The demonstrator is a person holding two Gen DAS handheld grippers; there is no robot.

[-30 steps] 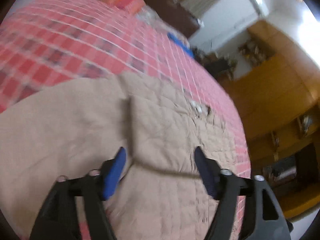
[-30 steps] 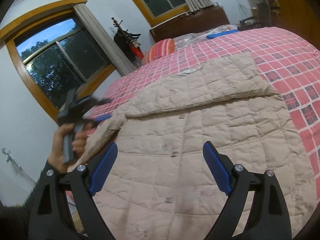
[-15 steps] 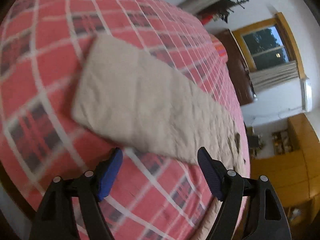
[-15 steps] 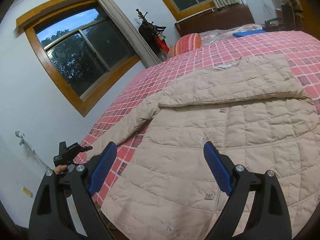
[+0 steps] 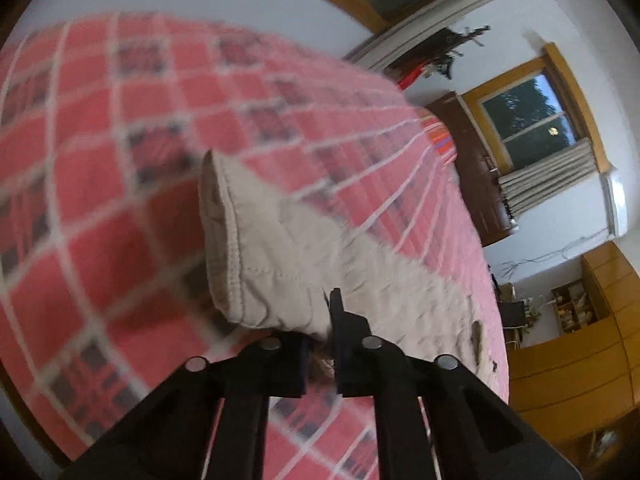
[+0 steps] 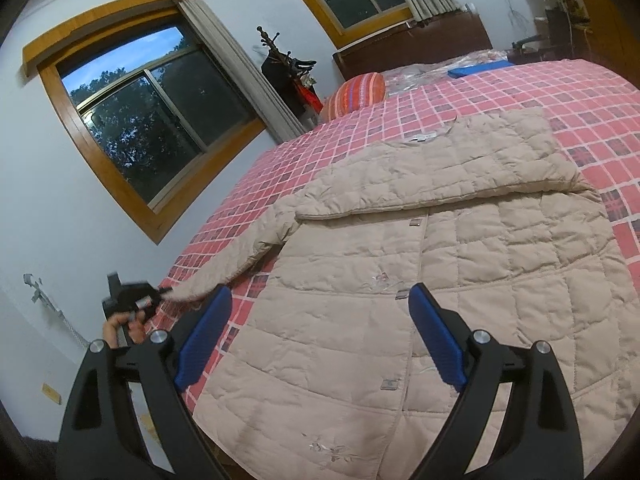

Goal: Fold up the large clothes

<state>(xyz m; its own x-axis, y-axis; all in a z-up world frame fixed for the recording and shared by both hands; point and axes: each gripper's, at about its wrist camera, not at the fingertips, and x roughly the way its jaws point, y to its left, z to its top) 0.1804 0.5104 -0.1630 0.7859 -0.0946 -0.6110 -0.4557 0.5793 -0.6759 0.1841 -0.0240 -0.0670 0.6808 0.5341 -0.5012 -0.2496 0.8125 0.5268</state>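
A beige quilted jacket (image 6: 460,248) lies spread on the red checked bed (image 6: 580,96), one sleeve folded across its chest. Its other sleeve (image 5: 264,248) stretches toward the bed's left edge. My left gripper (image 5: 320,320) is shut on the cuff end of that sleeve, the cloth bunched between the black jaws. From the right wrist view the left gripper (image 6: 134,300) shows at the far left, held by a hand (image 6: 120,326), with the sleeve tip in it. My right gripper (image 6: 316,340) hovers open above the jacket's lower front, with nothing between its blue pads.
A striped orange bolster (image 6: 356,94) and a blue flat item (image 6: 478,69) lie at the head of the bed. A dark wooden headboard (image 6: 416,46), a coat stand (image 6: 280,68) and two windows line the wall. Wooden cabinets (image 5: 576,348) stand at the right.
My left gripper moved in onto the sleeve's cuff and went from open to shut on it. The right gripper stayed open above the jacket, drifting slightly.
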